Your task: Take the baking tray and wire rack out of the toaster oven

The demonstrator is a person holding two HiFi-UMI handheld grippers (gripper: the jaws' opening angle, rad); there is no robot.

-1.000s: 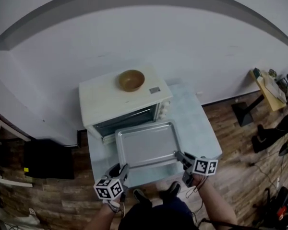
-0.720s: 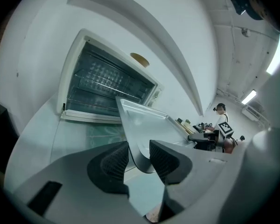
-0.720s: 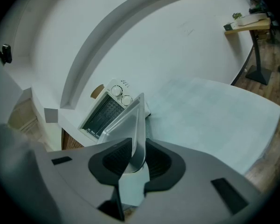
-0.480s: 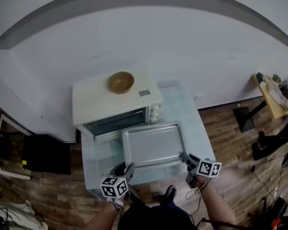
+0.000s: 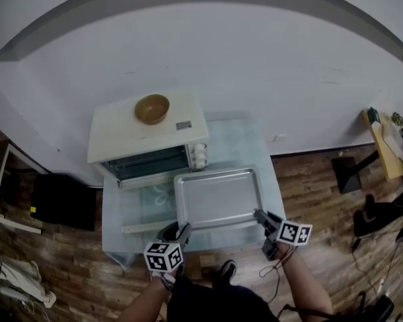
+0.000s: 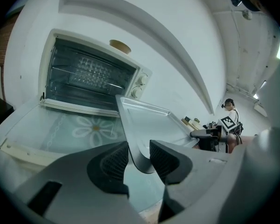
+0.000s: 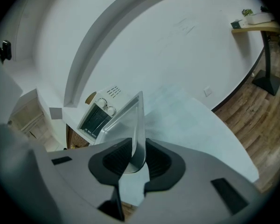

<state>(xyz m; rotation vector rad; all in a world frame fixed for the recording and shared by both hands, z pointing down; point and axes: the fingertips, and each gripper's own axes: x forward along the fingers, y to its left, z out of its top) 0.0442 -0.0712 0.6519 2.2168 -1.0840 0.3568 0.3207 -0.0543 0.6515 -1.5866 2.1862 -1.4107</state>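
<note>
Left claw [image 5: 176, 231] and right claw [image 5: 259, 215] each pinch a near rim corner of the baking tray [image 5: 218, 198], which is clear of the toaster oven [image 5: 144, 129] ahead and over the bench [image 5: 252, 143]. I judge it light, stiff and slick; the rim corners suit.

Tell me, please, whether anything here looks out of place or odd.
A brown bowl sits on top of the toaster oven, an odd place for a dish. The baking tray, held at its near corners by the left gripper and right gripper, looks roughly level; nothing seems spilled or damaged.
</note>
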